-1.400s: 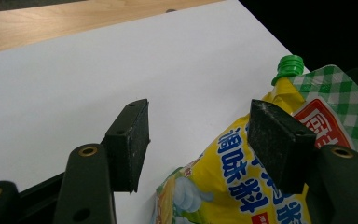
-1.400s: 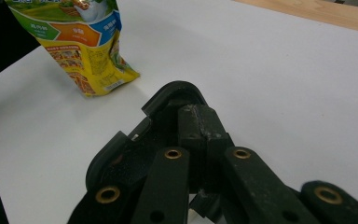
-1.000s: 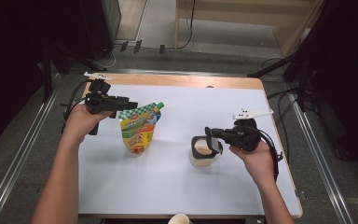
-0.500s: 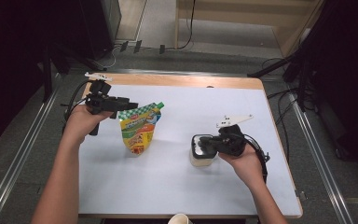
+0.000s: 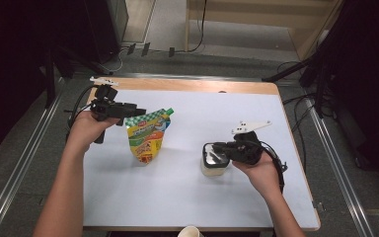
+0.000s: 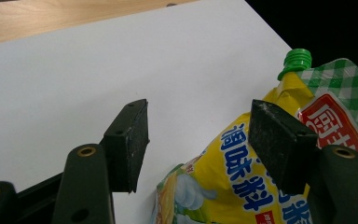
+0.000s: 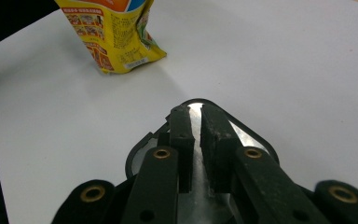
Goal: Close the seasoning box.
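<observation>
Pouch (image 5: 148, 136) stands upright left of the tabletop's (image 5: 187, 197) middle, green cap at top. Left gripper (image 5: 131, 109) sits at its upper left corner; jaws released, spread wide, the pouch top between them, one pad just beside the yellow film, contact not clear. Cup (image 5: 213, 167) stands right of middle, a dark-rimmed foil lid (image 7: 242, 133) on it. Right gripper (image 5: 216, 150) lies over the lid, jaws nearly closed with a thin gap and just beginning to part, foil below them. Near edge and far right corner lie open; pouch and cup well apart. A second ago the right gripper was beside the cup's open top, no lid on.
</observation>
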